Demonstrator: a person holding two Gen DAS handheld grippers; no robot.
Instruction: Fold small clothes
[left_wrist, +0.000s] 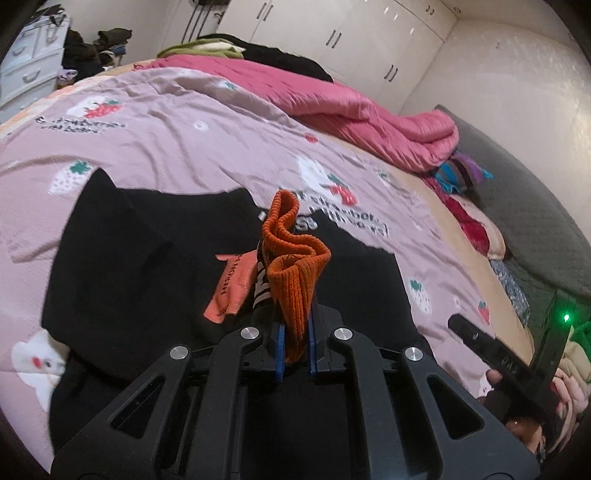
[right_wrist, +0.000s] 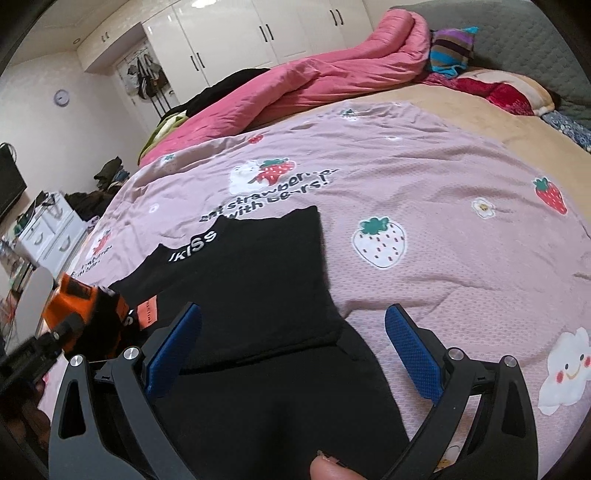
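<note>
the left hand-held gripper (left_wrist: 294, 347) pinches an orange ribbed garment (left_wrist: 291, 258), which stands up from its jaws. the right hand-held gripper (right_wrist: 293, 345) is spread wide, empty, above a black garment (right_wrist: 255, 280) spread on the bed's strawberry-print cover (right_wrist: 461, 236). farther back lies a bunched pink quilt (right_wrist: 332, 74).

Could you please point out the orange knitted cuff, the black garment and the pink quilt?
orange knitted cuff (left_wrist: 293, 291), left wrist view, ribbed middle.
black garment (right_wrist: 258, 280), right wrist view, flat centre.
pink quilt (left_wrist: 354, 110), left wrist view, upper surface.
</note>
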